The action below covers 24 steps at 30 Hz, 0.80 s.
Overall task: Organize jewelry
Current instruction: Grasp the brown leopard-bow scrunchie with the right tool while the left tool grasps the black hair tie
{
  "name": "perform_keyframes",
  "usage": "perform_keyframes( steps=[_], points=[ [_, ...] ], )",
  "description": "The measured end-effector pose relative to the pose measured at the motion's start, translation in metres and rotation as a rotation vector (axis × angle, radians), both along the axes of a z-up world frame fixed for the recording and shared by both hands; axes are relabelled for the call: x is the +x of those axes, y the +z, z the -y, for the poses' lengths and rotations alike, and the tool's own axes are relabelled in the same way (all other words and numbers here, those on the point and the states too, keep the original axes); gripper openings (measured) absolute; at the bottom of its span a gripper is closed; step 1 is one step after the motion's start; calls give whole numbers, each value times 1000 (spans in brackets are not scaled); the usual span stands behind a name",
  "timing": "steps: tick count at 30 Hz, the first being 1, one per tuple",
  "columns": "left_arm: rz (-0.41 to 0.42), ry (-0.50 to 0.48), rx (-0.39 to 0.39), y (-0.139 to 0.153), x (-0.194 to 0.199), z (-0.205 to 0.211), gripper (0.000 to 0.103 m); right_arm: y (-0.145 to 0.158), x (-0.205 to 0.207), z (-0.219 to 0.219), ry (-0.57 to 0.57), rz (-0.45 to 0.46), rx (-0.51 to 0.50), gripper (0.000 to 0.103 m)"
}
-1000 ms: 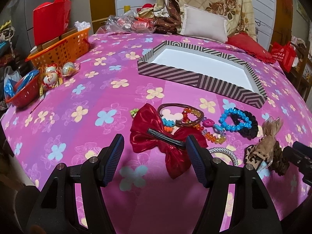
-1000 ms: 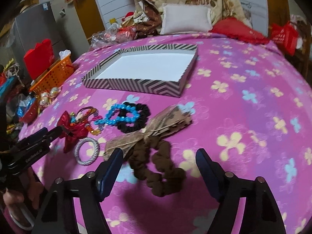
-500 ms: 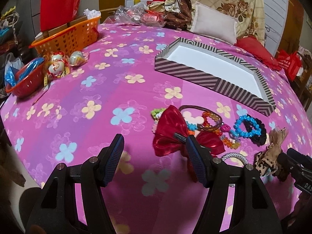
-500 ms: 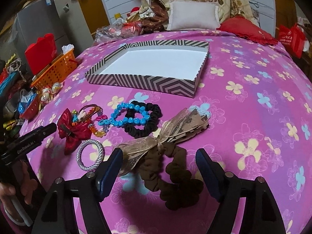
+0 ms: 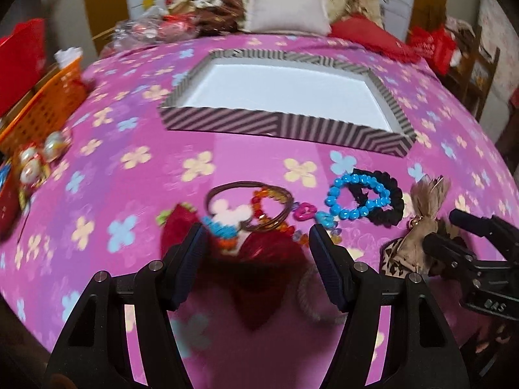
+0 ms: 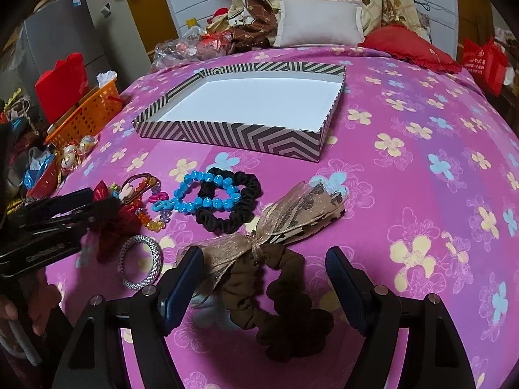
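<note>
Both claws gape wide: left gripper [image 5: 258,249] straddles the red bow [image 5: 259,259], right gripper [image 6: 264,278] the brown scrunchie [image 6: 285,304]; next, pinch and carry to the striped box [image 6: 227,133].

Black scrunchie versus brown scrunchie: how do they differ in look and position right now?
The black scrunchie is plain, while the brown scrunchie carries a sheer tan bow. The black one has a blue bead bracelet lying over it; the brown one has nothing over it. The brown one sits between the open fingers of the right hand-held gripper; the black one lies farther off, toward the striped box. Both lie on the pink floral cloth.
</note>
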State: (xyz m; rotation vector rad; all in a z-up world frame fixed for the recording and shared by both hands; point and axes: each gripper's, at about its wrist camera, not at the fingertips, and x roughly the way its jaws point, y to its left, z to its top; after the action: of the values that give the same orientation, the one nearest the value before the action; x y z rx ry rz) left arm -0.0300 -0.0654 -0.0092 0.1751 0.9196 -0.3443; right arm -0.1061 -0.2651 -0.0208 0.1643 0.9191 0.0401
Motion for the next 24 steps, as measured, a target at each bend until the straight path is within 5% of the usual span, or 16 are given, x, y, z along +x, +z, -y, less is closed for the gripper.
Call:
perform_keyframes(
  steps=[12, 24],
  points=[
    [-20, -89, 95, -14, 27, 24, 64, -10, 5, 7, 2, -24, 47, 76],
    [-62, -121, 86, -20, 36, 22, 23, -11, 6, 10, -2, -13, 66, 74]
  ],
)
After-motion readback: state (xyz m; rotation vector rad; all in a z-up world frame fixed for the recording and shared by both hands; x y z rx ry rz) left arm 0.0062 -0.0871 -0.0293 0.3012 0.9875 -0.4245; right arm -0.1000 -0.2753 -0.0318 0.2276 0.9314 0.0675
